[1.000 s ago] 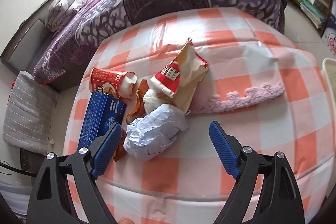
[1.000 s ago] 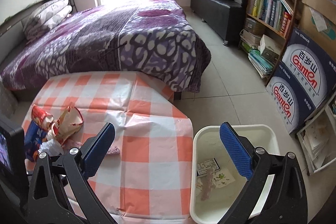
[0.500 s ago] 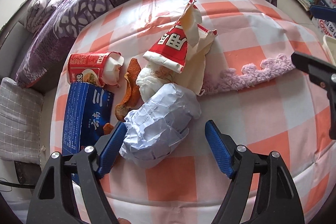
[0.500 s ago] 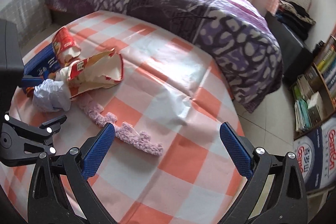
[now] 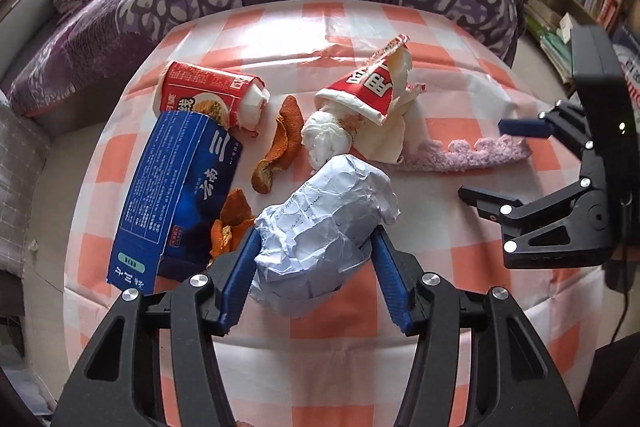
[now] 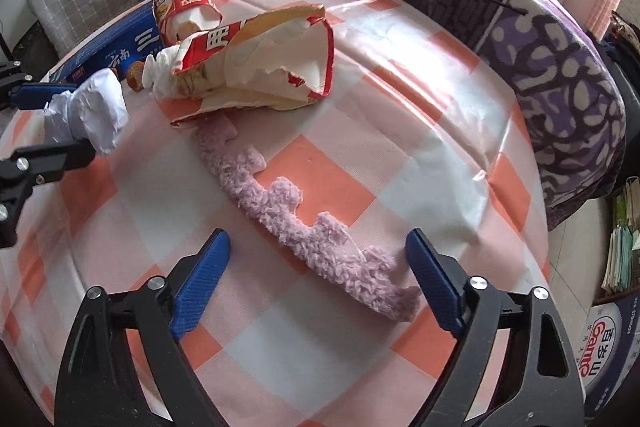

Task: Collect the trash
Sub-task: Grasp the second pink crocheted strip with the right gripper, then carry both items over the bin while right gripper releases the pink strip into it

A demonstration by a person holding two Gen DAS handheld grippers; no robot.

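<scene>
Torn red cup [image 5: 362, 93], white tissue [image 5: 326, 141] inside.

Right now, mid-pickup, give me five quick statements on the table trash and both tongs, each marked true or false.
1. The left tongs straddle the crumpled paper ball. True.
2. The right tongs are clamped on the purple fuzzy strip. False: their jaws, which have just been closing, stand open either side of it.
3. The blue carton stands upright. False: it lies flat.
4. Orange peel lies beside the carton. True.
5. The red cup is in the bin. False: it lies on the checked tablecloth.
</scene>
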